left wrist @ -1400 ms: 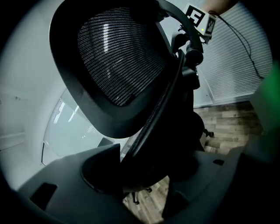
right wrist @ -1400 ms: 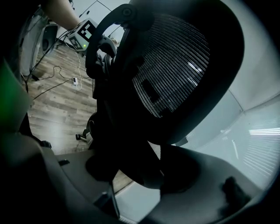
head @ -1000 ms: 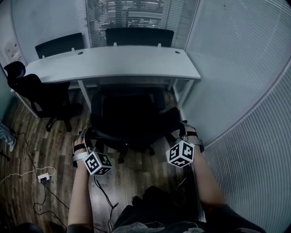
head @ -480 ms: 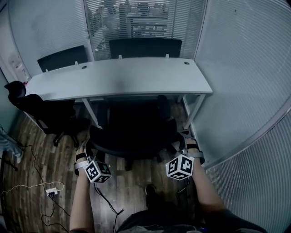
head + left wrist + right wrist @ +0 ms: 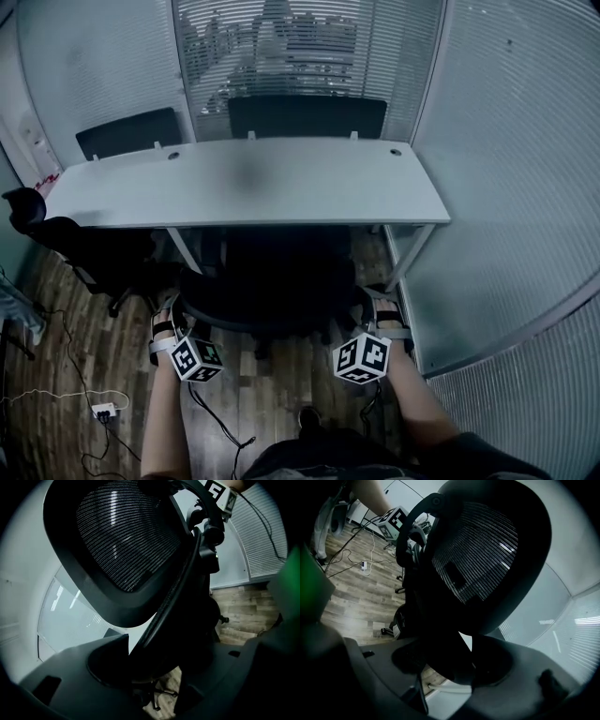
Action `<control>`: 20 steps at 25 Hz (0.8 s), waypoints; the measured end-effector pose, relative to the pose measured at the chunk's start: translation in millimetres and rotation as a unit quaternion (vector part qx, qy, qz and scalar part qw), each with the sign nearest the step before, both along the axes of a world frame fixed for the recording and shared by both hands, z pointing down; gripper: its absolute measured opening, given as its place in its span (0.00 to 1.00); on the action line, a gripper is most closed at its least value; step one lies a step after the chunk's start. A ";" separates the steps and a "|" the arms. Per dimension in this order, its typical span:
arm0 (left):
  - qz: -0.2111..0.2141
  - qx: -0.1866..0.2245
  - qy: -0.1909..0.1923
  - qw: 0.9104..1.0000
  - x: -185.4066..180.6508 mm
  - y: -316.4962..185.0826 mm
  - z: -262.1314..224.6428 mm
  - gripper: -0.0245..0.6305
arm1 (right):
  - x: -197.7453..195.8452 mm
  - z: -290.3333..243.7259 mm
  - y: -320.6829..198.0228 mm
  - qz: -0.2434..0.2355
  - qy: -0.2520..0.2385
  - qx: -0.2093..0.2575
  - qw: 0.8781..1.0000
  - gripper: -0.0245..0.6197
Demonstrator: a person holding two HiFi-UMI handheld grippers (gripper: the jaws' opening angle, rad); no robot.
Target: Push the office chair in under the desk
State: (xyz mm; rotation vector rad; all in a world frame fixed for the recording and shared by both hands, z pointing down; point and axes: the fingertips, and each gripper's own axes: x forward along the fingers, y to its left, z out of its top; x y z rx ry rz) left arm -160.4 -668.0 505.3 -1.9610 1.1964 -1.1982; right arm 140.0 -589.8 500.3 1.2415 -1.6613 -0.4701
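Over the last second the office chair (image 5: 272, 281) has rolled up the frame with both my hands behind it. Its seat now sits in shadow beneath the desk (image 5: 244, 183), where before most of it stood clear of the front edge. I judge the push nearly done: only the backrest and the rear of the base still show below that edge, at lower centre. The left gripper (image 5: 175, 321) has its fingers (image 5: 70, 677) spread wide, with the backrest's side frame filling the gap, and they look clamped on it. The right gripper (image 5: 378, 314) matches on the other side, its fingers (image 5: 520, 667) wide and pressed on the backrest's lower edge.
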 end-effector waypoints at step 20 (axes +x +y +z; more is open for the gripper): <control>0.016 0.013 0.003 1.000 5.1 -114.8 1.9 0.48 | 3.5 1.5 -108.4 0.017 0.007 0.016 1.000 0.46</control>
